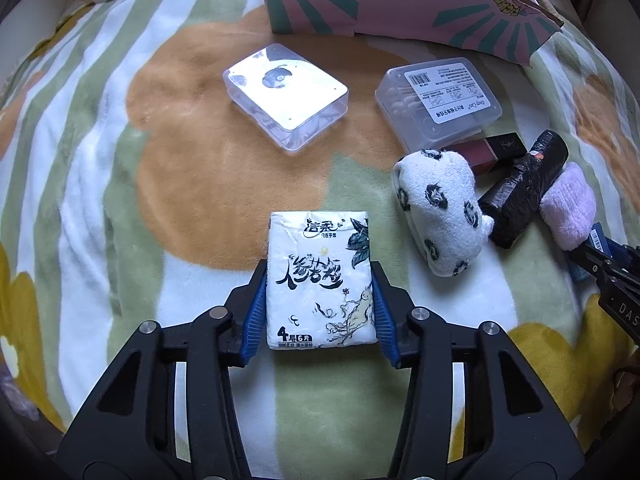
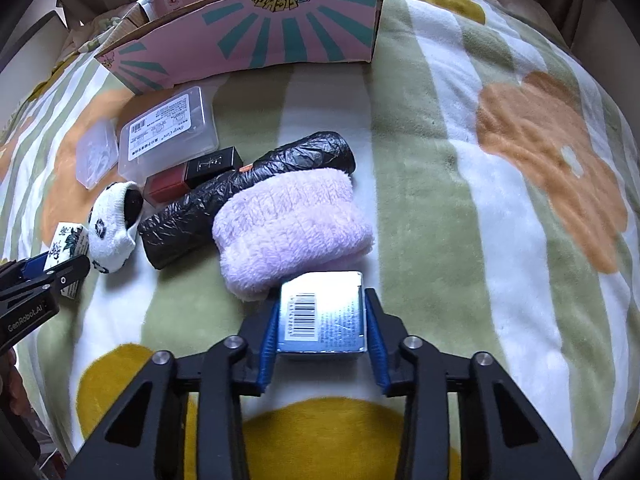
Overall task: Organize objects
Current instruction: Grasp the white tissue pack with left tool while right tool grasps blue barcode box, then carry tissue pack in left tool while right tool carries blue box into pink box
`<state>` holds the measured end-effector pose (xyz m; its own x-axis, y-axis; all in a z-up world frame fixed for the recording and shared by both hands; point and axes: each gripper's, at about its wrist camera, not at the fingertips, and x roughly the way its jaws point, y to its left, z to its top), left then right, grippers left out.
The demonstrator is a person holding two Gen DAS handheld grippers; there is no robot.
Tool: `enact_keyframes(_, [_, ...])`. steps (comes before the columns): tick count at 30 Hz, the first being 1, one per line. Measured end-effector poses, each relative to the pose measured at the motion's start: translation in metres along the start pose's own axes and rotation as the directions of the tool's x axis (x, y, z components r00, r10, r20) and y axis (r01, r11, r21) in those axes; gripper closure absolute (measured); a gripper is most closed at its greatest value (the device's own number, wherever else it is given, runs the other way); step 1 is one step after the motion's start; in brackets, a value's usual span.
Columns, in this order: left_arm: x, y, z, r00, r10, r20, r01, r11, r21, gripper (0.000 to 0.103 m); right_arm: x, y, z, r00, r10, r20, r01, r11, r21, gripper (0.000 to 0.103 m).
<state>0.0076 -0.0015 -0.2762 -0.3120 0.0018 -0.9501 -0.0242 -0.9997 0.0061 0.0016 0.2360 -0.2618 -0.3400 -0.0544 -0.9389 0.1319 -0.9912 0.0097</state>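
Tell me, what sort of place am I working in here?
Probably a bedroom at home: the work surface is a soft flowered blanket, likely on a bed, with rolled socks, a tissue pack and a cardboard box on it.

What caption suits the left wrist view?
Left gripper clamps a tissue pack above a floral blanket, facing a pink cardboard box.
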Motion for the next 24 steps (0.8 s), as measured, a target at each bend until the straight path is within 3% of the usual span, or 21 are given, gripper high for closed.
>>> enact_keyframes(13, [-0.017,0.001,0.002,0.999,-0.002,0.041,0.002,1.0,-0.002,0.061,-0.012,-0.008,-0.003,1.0,-0.012,0.017,0.011,0.999,0.038,0.069])
enact_keyframes(24, [-0.086,0.0,0.018,0.995,-0.028,0.097,0.027,1.0,0.005,0.061,-0.077,-0.007,0.016,0.997,-0.009,0.07,0.006,0.999,0.045,0.069])
